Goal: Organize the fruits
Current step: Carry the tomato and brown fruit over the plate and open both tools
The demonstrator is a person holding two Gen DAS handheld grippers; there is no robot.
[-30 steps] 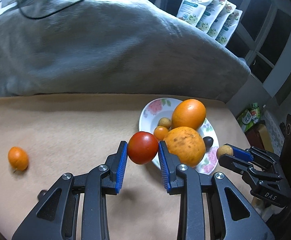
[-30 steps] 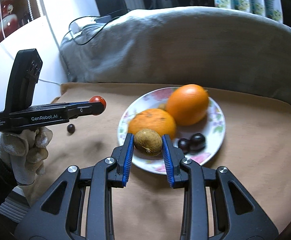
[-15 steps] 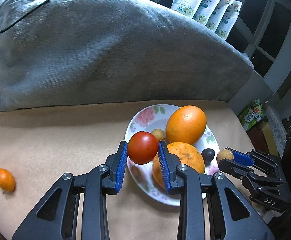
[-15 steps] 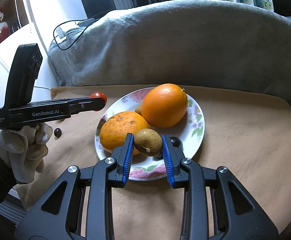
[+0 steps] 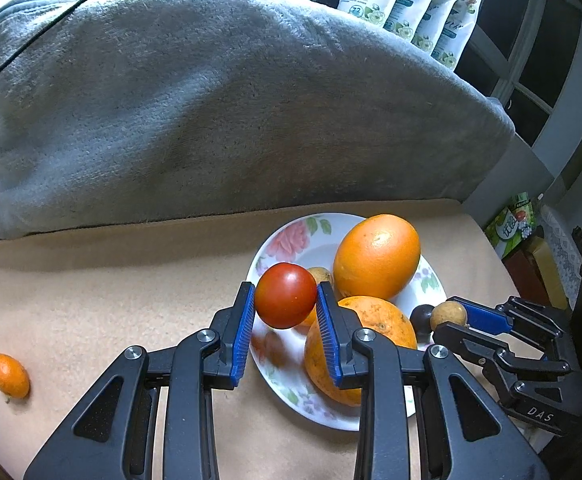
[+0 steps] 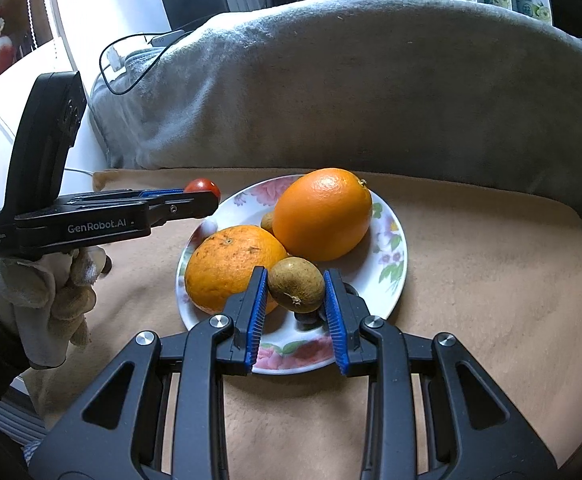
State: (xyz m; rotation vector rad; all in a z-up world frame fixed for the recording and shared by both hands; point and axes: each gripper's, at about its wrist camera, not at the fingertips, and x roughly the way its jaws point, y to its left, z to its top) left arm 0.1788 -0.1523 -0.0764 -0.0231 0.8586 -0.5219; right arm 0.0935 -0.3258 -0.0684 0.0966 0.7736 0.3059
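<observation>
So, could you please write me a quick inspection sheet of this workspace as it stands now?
Surface: tan cloth, soft and bare around the plate.
Job's things: floral plate holding two oranges, a small brown fruit and dark round fruits; a small orange fruit lies apart on the cloth.
Clutter: nothing seen.
Grippers: left gripper shut on a red tomato at the plate's rim; right gripper shut on a brown fruit over the plate.
Cables: black cable on the grey blanket.
Surroundings: pouches, window.
</observation>
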